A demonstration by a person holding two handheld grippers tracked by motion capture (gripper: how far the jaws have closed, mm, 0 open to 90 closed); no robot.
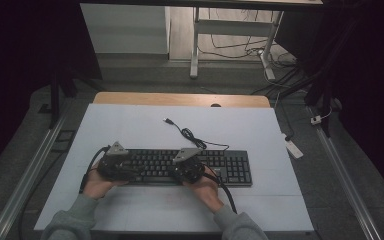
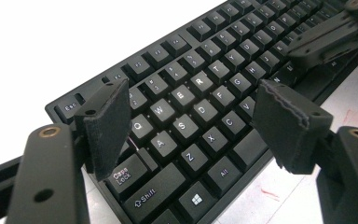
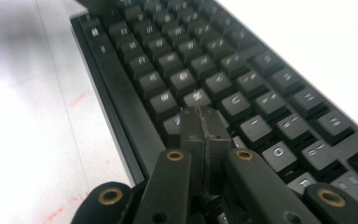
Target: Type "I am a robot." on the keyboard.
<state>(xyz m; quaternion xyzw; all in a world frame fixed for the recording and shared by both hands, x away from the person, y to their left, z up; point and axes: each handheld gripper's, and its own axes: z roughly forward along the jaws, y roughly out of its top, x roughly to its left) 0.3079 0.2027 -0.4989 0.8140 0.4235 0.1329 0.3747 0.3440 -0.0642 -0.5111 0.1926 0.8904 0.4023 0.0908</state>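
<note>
Item: black keyboard (image 1: pixel 180 167), flat on white table sheet (image 1: pixel 130 125), near its front edge; cord (image 1: pixel 190 136) trails behind keyboard, plug end loose, unconnected.

Left gripper (image 2: pixel 191 116): jaws spread wide above keyboard's left letter block, nothing held.

Right gripper (image 3: pixel 204 122): jaws pressed together, nothing between, tips over keys near keyboard middle, contact not discernible.

Progress, judged: typing stance reached; key presses themselves pending.
</note>
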